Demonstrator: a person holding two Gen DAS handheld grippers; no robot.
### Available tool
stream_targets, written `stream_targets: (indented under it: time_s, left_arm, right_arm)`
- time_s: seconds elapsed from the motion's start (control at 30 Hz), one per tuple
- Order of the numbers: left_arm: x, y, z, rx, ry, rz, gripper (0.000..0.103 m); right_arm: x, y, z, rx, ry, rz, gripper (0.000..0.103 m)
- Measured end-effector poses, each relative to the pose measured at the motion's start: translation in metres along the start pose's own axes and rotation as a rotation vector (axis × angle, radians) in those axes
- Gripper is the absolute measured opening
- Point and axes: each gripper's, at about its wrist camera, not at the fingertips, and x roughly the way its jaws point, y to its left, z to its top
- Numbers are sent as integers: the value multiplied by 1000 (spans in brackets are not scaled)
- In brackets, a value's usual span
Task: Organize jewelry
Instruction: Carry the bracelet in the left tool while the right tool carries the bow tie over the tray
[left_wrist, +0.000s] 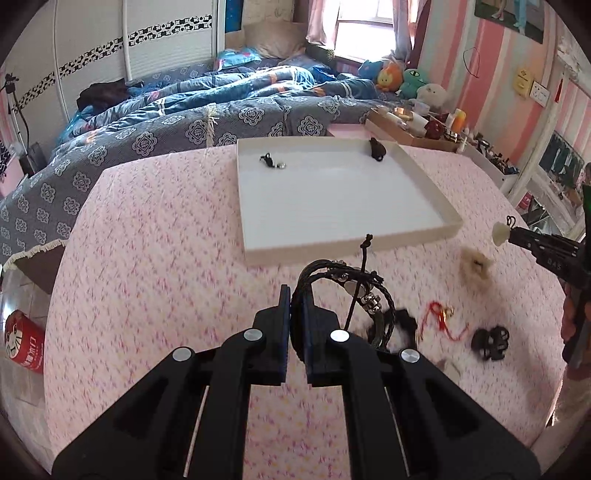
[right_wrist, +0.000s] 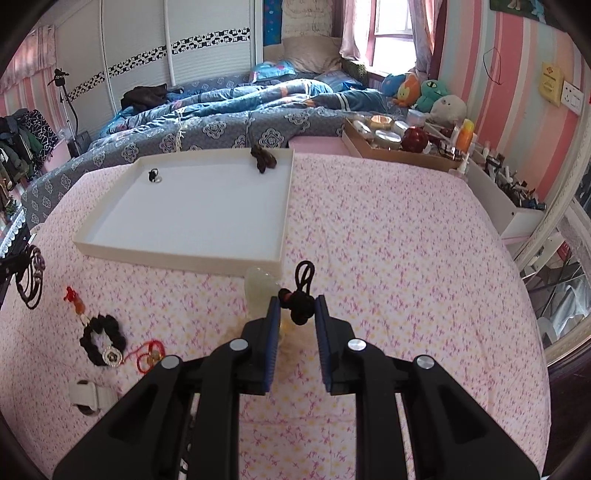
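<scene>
**Q:** While you've got both loaded up, which step is this?

**A:** Looks like the carry. Your left hand-held gripper (left_wrist: 294, 301) is clamped on the braided black bracelet (left_wrist: 341, 286), lifted just near of the white tray (left_wrist: 448, 218). Your right hand-held gripper (right_wrist: 296, 308) pinches a knotted cord charm (right_wrist: 300, 299), though whether it's fully tight, can't tell. Next you'd reach far into the tray and release, clear of the two pieces there.

right hand-held gripper (left_wrist: 513, 233) | "DAS" | red can (left_wrist: 24, 345) | txt illegible
</scene>
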Motion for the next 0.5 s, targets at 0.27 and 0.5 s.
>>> stream_targets:
  time_s: [0.27,0.5]
  left_arm:
    - [27,12,50,-11,-17,10,4]
    - [93,33,107,-69,54,0,4]
  right_arm:
    - [17,8,38,-29,-11,-1,19]
    - [60,19,88,-25,8,11,19]
